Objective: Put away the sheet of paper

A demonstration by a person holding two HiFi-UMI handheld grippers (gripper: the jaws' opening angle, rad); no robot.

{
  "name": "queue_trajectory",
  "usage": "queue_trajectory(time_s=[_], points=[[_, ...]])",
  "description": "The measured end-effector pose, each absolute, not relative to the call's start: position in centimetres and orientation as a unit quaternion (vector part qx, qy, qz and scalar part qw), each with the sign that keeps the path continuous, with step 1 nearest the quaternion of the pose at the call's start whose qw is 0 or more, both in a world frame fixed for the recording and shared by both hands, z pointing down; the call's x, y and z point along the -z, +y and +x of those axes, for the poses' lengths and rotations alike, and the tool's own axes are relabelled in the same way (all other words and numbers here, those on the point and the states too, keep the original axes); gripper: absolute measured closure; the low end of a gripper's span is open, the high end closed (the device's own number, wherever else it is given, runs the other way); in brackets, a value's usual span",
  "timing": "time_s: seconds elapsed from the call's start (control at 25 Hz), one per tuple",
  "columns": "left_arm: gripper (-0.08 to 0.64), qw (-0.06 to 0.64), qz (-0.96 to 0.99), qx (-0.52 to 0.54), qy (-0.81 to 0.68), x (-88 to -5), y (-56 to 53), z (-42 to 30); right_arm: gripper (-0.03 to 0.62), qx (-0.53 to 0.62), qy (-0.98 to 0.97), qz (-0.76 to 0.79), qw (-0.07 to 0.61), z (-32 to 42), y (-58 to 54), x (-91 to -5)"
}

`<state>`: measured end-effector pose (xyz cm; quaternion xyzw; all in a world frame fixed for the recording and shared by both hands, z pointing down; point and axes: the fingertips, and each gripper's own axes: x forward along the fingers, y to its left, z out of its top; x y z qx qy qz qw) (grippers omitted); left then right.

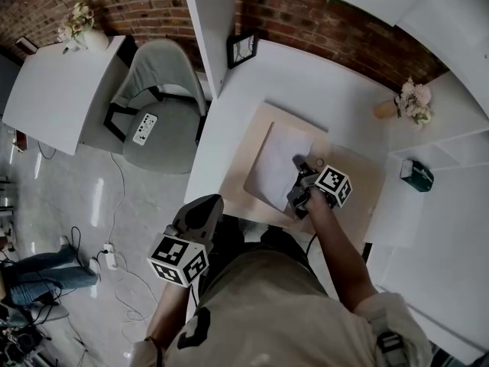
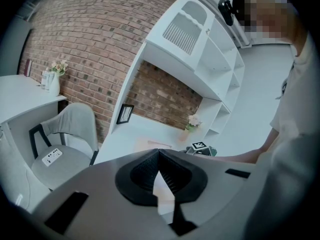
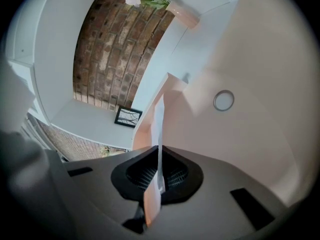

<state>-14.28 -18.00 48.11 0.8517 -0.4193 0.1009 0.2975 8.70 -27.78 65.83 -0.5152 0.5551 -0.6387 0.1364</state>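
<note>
- Closest to the head camera, the left hand-held gripper (image 2: 158, 153) is held low, off the worktop's near edge; its jaws are pressed together with nothing between them.
- The right hand-held gripper (image 3: 160, 153) is pinched on the near edge of the sheet of paper (image 1: 276, 161), seen edge-on between its jaws.
- The rest of the sheet is spread over a pale wooden board (image 1: 359, 193) on the white worktop (image 1: 306, 75).
- A small ring (image 3: 223, 100) is seen on the board, near the sheet.
- Pale flowers (image 1: 416, 96) are held in a vase (image 1: 386, 108) by the brick wall.
- A green box (image 1: 416, 174) is set to the right; its contents cannot be told.
</note>
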Motion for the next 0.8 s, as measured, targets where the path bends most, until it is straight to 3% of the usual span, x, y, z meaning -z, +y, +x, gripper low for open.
queue_trajectory(time_s=[0.8], points=[[0.545, 0.303, 0.849, -0.109, -0.419, -48.52, -17.9, -13.81, 0.565, 0.646, 0.55, -0.51, 0.14, 8.62, -27.93, -66.27]])
